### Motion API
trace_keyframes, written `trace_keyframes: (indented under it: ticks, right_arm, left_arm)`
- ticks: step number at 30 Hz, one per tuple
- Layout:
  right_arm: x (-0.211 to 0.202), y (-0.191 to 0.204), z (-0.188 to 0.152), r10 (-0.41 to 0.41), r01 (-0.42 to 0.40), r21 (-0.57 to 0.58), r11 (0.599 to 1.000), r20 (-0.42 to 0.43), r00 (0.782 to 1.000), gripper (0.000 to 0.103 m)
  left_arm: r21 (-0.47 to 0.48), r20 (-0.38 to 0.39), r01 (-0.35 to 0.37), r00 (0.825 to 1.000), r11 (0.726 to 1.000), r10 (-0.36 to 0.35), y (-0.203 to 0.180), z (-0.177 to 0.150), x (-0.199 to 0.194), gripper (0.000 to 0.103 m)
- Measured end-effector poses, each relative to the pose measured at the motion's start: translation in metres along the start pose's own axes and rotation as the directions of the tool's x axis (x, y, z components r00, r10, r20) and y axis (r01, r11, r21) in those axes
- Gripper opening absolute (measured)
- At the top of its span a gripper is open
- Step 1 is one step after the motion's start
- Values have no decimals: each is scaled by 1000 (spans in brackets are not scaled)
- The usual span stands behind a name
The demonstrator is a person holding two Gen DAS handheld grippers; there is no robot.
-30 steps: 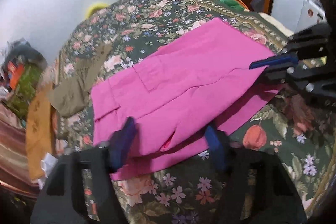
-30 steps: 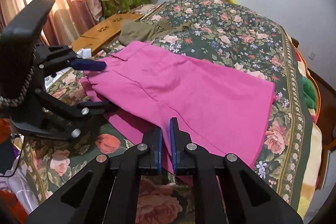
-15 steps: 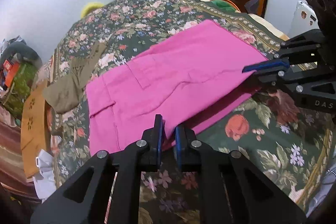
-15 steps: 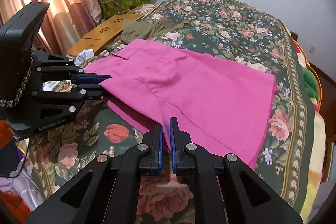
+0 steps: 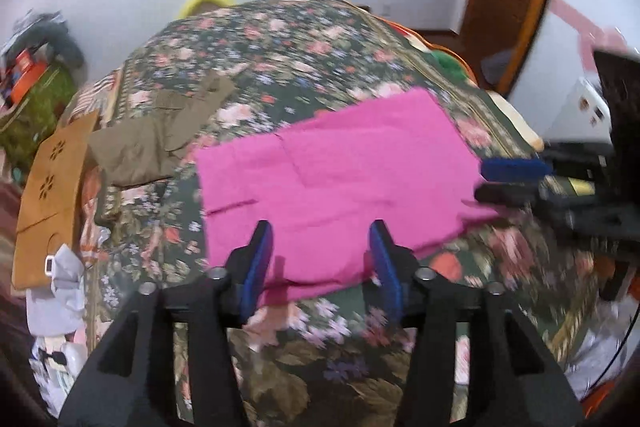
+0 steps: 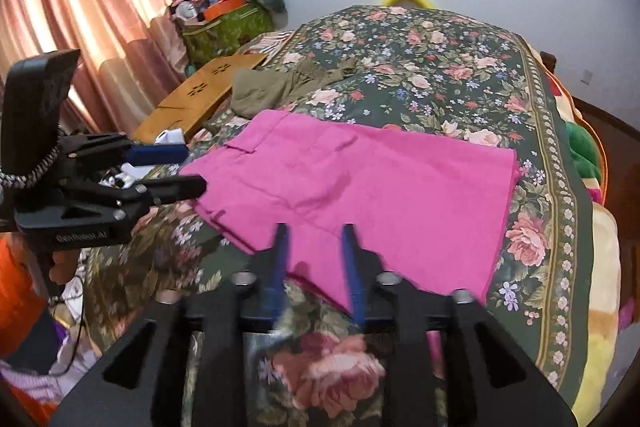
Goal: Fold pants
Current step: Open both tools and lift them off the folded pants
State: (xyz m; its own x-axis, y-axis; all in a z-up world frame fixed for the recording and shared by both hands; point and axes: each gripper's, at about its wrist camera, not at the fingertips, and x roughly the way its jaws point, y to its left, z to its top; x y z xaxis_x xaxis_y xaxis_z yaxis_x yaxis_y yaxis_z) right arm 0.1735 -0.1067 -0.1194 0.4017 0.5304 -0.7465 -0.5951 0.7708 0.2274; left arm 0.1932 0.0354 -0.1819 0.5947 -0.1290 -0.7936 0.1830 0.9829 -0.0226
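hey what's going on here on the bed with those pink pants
A person holds a claw tool in each hand over pink pants spread on a floral bedspread. The pants lie flat, folded lengthwise so one leg covers the other. Both the left claw and the right claw are open near the pants' closest edge, gripping nothing. An olive garment lies apart, farther up the bed.

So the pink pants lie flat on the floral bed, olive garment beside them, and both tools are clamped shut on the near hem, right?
Not quite. Both tools are open: the left tool and right tool each show a gap between their fingers, as each wrist view shows. The pink pants do lie flat on the bed, olive garment beside them.
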Motion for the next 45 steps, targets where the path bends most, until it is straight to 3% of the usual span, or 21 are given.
trace_keyframes:
  ticks: [2, 9, 13, 16, 19, 27, 37, 45]
  right_arm:
    - [8, 4, 2, 0, 0, 7, 1000, -2, 1000, 44]
    - [39, 6, 3, 32, -29, 52, 998, -60, 998, 45]
    - [55, -1, -8, 39, -29, 89, 996, -119, 992, 45]
    - [47, -3, -14, 8, -1, 64, 998, -111, 994, 45]
    - [39, -11, -20, -21, 27, 59, 998, -107, 994, 45]
    - [20, -53, -41, -27, 55, 207, 977, -132, 991, 46]
    - [-3, -80, -68, -135, 166, 233, 958, -145, 980, 46]
    - [-14, -86, -65, -132, 166, 247, 955, -149, 980, 46]
  left_arm:
    - [-34, 0, -8, 1000, 999, 8, 7, 4, 3, 58]
    - [-71, -45, -30, 999, 997, 27, 20, 2, 29, 60]
    - [-79, -124, -38, 992, 996, 28, 25, -12, 52, 60]
    - [-105, -116, -36, 993, 994, 23, 34, -22, 53, 68]
    - [-100, -103, -92, 991, 991, 82, 39, -26, 49, 73]
    - [-148, -106, -89, 992, 985, 74, 57, -38, 44, 76]
    - [-154, -105, -93, 991, 984, 77, 57, -42, 42, 78]
    - [-137, -112, -85, 991, 987, 70, 59, -34, 33, 77]
